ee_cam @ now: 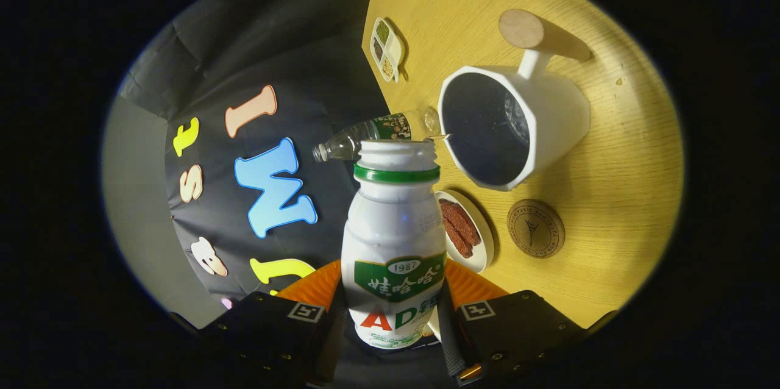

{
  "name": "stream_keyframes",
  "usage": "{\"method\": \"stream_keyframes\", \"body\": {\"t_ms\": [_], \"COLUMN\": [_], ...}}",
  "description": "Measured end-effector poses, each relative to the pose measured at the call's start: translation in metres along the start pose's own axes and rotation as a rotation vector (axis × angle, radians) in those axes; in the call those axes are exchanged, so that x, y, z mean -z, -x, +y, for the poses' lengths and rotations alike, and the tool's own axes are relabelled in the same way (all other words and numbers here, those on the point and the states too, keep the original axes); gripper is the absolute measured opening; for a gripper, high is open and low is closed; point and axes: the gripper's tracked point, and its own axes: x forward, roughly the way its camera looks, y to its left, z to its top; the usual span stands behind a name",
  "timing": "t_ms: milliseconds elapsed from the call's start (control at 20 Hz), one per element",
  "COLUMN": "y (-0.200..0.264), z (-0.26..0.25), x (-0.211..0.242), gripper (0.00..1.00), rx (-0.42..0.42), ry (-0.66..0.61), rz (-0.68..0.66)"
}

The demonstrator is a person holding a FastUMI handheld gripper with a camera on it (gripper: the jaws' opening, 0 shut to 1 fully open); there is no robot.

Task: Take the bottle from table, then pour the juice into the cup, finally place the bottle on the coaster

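Gripper view: my fingers (pixel 395 316) are clamped on the lower body of the bottle (pixel 395 236), one on each side, bottom centre of frame. Bottle's long axis runs straight up the frame from between them, cap off, open mouth just left of the cup (pixel 518 124) rim at centre right, nearly touching. Looks like the pour step. Coaster (pixel 535 228) sits lower right, below the cup, right of the snack dish (pixel 484 249); that's where the bottle goes after.
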Motion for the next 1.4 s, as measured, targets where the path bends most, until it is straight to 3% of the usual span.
{"method": "stream_keyframes", "body": {"t_ms": [1400], "y": [0.001], "z": [-0.005], "x": [-0.007], "gripper": [0.66], "rx": [0.002], "ry": [-0.023], "rz": [-0.007]}}
